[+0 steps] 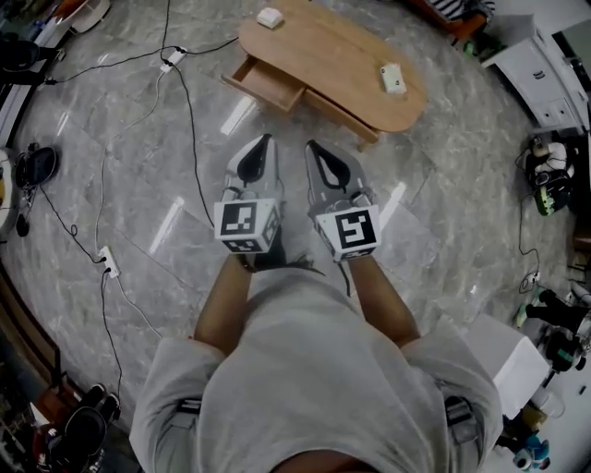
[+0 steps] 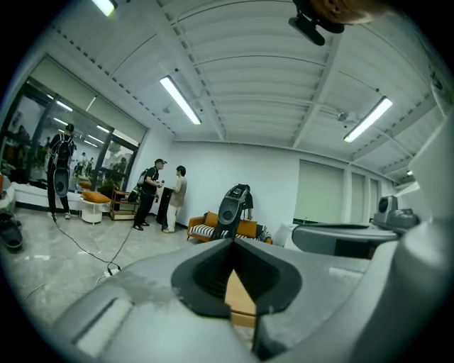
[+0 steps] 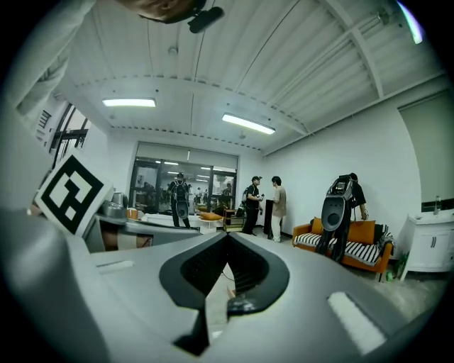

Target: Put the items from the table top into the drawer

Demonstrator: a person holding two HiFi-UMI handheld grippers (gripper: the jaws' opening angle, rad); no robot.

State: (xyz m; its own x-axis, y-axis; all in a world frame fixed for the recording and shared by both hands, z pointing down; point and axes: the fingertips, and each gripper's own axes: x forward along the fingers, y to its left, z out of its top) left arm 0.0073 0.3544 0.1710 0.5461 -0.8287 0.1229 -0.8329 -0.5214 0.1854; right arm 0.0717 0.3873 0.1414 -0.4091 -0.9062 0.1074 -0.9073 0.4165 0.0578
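Observation:
A light wooden oval table (image 1: 342,55) stands ahead on the marble floor, and its drawer (image 1: 268,85) is pulled open at the near left side. Two small white items lie on the top: one (image 1: 270,17) at the far left end, one (image 1: 393,79) toward the right end. Both grippers hang side by side in front of me, short of the table and touching nothing. My left gripper (image 1: 267,139) (image 2: 233,241) has its jaws together with nothing held. My right gripper (image 1: 312,145) (image 3: 227,234) is likewise shut and empty. A strip of the table's wood (image 2: 238,298) shows through the left jaws' hollow.
Black cables (image 1: 189,129) and a power strip (image 1: 109,263) run across the floor at the left. White cabinets (image 1: 545,74) and equipment stand at the right. In the gripper views, people (image 2: 159,195) stand far off near an orange sofa (image 3: 355,237).

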